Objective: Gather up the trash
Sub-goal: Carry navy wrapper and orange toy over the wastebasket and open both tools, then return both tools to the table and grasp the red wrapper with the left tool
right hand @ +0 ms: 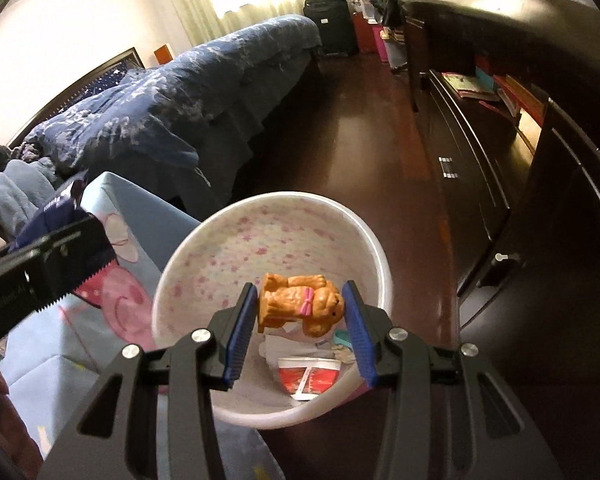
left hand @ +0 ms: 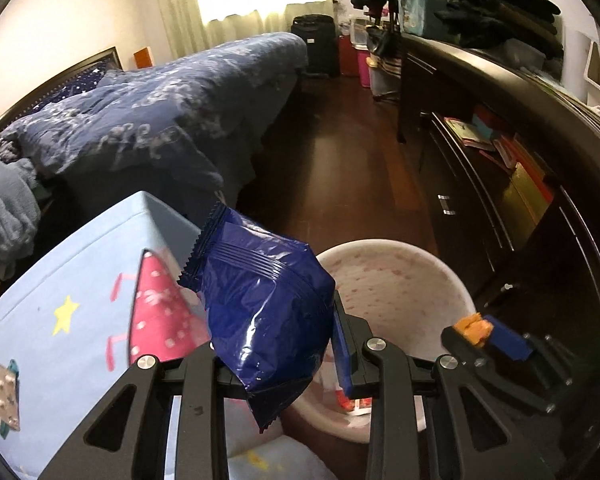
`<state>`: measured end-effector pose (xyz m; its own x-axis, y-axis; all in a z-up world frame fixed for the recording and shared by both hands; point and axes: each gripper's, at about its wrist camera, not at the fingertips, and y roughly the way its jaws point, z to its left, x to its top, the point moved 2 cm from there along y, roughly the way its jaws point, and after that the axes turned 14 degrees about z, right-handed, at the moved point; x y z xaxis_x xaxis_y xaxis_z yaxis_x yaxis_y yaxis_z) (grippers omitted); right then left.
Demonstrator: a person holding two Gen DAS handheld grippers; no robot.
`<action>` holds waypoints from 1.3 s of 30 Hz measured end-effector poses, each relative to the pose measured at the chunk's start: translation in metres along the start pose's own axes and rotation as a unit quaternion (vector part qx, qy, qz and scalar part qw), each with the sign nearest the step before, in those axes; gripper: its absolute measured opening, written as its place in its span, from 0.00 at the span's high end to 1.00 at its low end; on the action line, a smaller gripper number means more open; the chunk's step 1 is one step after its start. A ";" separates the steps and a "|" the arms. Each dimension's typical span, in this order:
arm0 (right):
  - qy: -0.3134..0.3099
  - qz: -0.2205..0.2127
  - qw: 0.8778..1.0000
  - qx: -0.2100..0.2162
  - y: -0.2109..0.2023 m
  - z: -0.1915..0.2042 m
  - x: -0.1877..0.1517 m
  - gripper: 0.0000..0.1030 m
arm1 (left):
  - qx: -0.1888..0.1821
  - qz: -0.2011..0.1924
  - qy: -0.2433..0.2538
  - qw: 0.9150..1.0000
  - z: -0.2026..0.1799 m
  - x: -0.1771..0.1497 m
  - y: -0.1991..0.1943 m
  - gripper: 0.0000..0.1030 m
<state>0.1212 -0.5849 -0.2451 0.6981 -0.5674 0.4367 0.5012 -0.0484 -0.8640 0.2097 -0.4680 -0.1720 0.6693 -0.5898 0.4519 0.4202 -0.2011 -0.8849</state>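
Observation:
My left gripper (left hand: 276,344) is shut on a dark blue snack wrapper (left hand: 260,300) and holds it at the left rim of the white bin with pink spots (left hand: 452,280). My right gripper (right hand: 300,316) is shut on an orange toy dog with a pink bow (right hand: 300,304), held over the open bin (right hand: 228,224). A red and white packet (right hand: 308,376) and other scraps lie in the bin. The right gripper with the toy also shows in the left wrist view (left hand: 476,328). The left gripper and wrapper show at the left of the right wrist view (right hand: 56,268).
A light blue box with a cartoon print (left hand: 80,300) stands left of the bin, with a pill blister pack (left hand: 8,396) on it. A bed with a blue quilt (left hand: 160,112) is behind. A dark cabinet (left hand: 520,168) lines the right. Wood floor (left hand: 340,168) runs between.

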 end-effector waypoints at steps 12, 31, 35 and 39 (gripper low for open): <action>-0.018 -0.007 1.000 -0.019 0.010 0.000 0.008 0.44 | 0.002 -0.005 -0.018 1.000 0.001 0.022 0.011 0.28; -0.072 -0.018 0.997 -0.013 -0.025 0.061 -0.002 0.34 | 0.026 -0.043 -0.082 0.995 0.084 -0.019 -0.038 0.15; -0.118 -0.029 0.993 -0.002 -0.041 0.108 -0.010 0.31 | 0.058 -0.043 -0.123 0.990 0.130 -0.046 -0.047 0.07; -0.158 -0.033 0.987 0.016 -0.053 0.152 -0.020 0.27 | 0.100 -0.033 -0.168 0.980 0.185 -0.078 -0.051 0.06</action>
<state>0.1590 -0.4460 -0.1700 0.7853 -0.2781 0.5531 0.5636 -0.0486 -0.8246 0.2492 -0.2670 -0.1411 0.7863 -0.2832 0.5492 0.5589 -0.0528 -0.8275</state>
